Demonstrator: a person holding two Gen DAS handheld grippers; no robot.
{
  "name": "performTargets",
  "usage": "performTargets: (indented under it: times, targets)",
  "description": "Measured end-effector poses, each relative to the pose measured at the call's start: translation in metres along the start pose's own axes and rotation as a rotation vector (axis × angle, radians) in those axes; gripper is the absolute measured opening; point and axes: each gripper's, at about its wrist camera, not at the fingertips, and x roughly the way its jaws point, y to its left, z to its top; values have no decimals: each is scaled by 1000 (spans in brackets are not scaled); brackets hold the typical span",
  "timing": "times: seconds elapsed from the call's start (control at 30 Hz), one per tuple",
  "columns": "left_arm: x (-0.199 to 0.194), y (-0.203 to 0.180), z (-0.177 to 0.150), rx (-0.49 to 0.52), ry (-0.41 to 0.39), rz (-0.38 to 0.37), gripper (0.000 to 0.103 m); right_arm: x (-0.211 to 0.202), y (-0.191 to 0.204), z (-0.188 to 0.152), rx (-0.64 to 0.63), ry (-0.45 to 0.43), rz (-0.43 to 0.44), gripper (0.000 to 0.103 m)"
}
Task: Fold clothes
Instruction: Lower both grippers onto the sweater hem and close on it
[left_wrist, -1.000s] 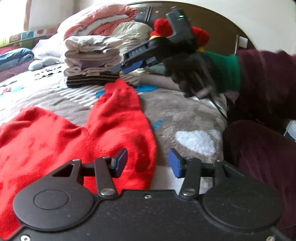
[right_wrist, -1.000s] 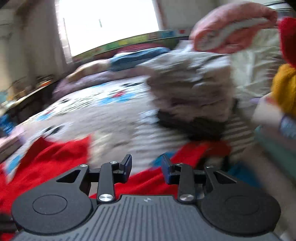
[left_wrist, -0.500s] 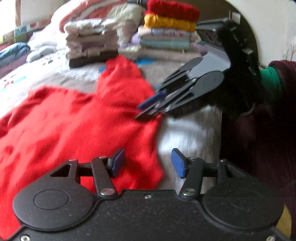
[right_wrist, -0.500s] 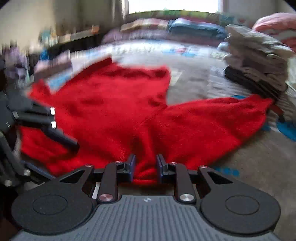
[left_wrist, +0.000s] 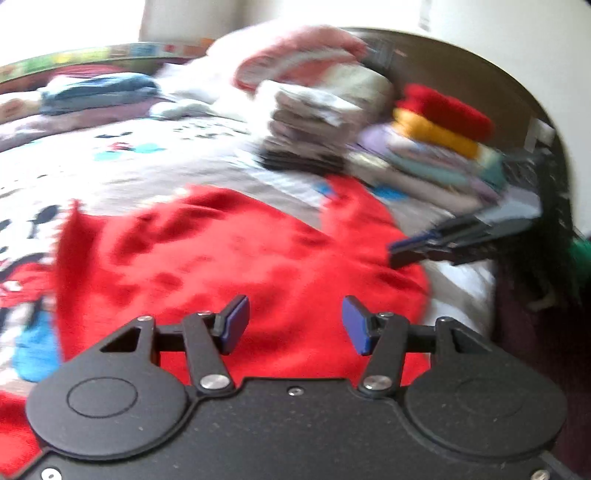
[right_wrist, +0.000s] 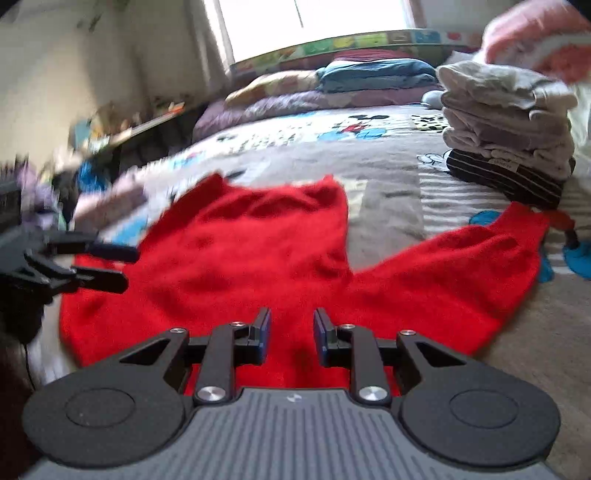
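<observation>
Presently, neither tool has hold of anything. The left gripper (left_wrist: 293, 325) stands with its blue pads wide apart over the near edge of the red sweater (left_wrist: 236, 258), nothing between them. The right gripper (right_wrist: 290, 336) has its pads drawn closer, a narrow gap remaining, empty as well, poised over the garment's near edge where body and sleeve meet.

The red sweater lies spread on the bed cover (right_wrist: 388, 166), body to the left, one sleeve (right_wrist: 461, 266) running out toward the far right. It is unfolded; in my judgement the step in hand is the approach for a first grasp. The next move calls for each tool to come down onto a near edge and close on the fabric before any fold is carried across.

The right wrist view shows the full layout, including the striped and pale folded stack (right_wrist: 506, 147) just beyond the sleeve tip. The left wrist view, though blurred, alone shows a second folded pile (left_wrist: 439, 129) topped in red and yellow, far right.
</observation>
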Motion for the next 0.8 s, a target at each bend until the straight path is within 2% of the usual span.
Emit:
performTargets:
  times: [0.23,0.33,0.53,0.6,0.8]
  targets:
    - [5,72,21,-200,-105,209,54,44,-20,46,131,-42,32,28]
    - [9,103,23,-274,-108,265,53,69,-32,65,178,-47,39,33]
    - [24,145,28,-395,-91,305,52,125,-54,100,245,-45,45,35]
    - [29,149,30,-391,-79,313,52,142,-59,106,266,-32,50,37]
    - [47,168,37,-397,-38,276,52,178,-62,118,258,23,75,42]
